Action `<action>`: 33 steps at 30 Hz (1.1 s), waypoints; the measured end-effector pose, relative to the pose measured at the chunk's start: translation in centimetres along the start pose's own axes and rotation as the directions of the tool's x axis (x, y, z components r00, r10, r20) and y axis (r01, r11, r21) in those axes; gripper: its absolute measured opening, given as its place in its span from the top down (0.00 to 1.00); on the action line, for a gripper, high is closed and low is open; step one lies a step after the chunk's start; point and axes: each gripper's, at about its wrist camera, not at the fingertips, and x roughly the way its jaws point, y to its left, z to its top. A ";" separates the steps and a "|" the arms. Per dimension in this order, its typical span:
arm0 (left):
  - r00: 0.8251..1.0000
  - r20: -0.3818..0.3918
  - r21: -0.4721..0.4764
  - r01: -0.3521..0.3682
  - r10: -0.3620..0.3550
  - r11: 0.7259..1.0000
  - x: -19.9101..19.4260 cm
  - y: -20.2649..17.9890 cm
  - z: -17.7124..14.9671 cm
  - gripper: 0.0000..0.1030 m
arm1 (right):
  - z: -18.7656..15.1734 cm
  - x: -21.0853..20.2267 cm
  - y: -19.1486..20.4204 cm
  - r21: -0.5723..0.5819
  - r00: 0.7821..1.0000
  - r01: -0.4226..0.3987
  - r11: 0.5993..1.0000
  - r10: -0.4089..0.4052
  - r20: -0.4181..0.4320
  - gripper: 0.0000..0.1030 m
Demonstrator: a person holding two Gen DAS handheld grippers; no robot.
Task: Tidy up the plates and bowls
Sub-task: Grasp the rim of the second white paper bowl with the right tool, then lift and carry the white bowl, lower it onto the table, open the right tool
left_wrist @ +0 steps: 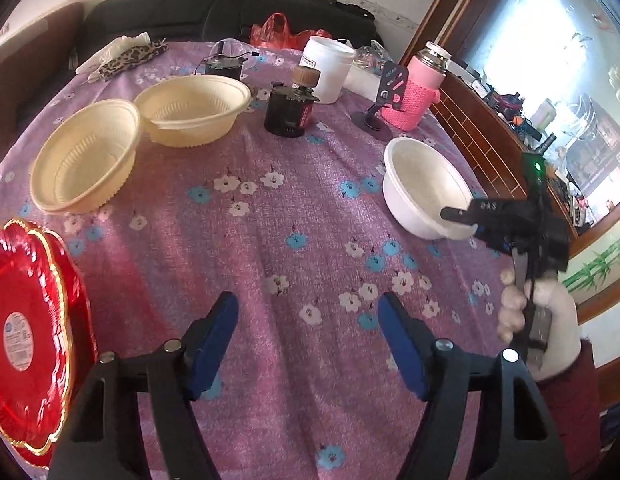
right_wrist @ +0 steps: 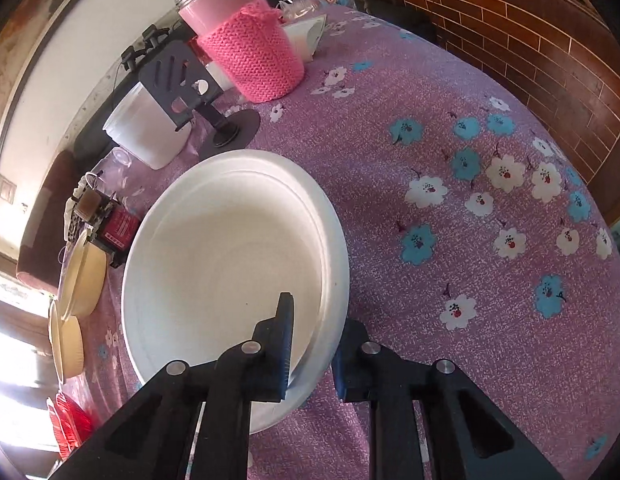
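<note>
A white bowl point(right_wrist: 230, 256) sits on the purple flowered tablecloth; it also shows in the left wrist view point(left_wrist: 422, 188). My right gripper point(right_wrist: 316, 340) straddles its near rim, one finger inside and one outside, with the rim between the pads but a gap still showing. The right gripper also shows in the left wrist view point(left_wrist: 462, 218) at the bowl's edge. My left gripper point(left_wrist: 308, 316) is open and empty above bare cloth. Two cream bowls point(left_wrist: 86, 156) point(left_wrist: 194, 110) sit at the far left. Red plates point(left_wrist: 26, 332) lie stacked at the left edge.
A black jar with a wooden knob point(left_wrist: 292, 106), a white tub point(left_wrist: 328, 68), a black phone stand point(left_wrist: 384, 96) and a pink knit-covered flask point(left_wrist: 420, 88) stand at the table's far side. A wooden cabinet point(right_wrist: 550, 40) runs along the right.
</note>
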 end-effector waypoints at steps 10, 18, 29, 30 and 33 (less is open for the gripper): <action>0.997 -0.074 -0.020 0.008 -0.010 1.000 5.5 -2.0 2.5 0.31 | -2.3 -0.5 1.2 -0.093 0.994 -0.071 0.993 0.063 -0.087 0.87; 0.992 -0.129 -0.060 -0.006 -0.002 0.998 8.5 -1.4 2.8 0.51 | -5.0 -0.9 1.8 -0.146 0.982 -0.131 0.981 0.108 -0.152 0.86; 0.987 -0.120 -0.137 0.092 -0.109 0.986 6.4 -1.3 2.5 0.57 | -7.2 -0.5 0.1 -0.027 0.930 -0.265 0.964 0.248 -0.271 0.85; 0.987 -0.107 -0.135 0.103 -0.118 0.986 5.8 -1.5 2.5 0.57 | -7.3 -0.5 0.1 -0.026 0.929 -0.270 0.962 0.253 -0.271 0.84; 0.987 -0.084 -0.137 0.123 -0.135 0.983 4.7 -1.9 2.5 0.57 | -8.0 -0.9 -0.1 -0.014 0.918 -0.295 0.955 0.280 -0.280 0.80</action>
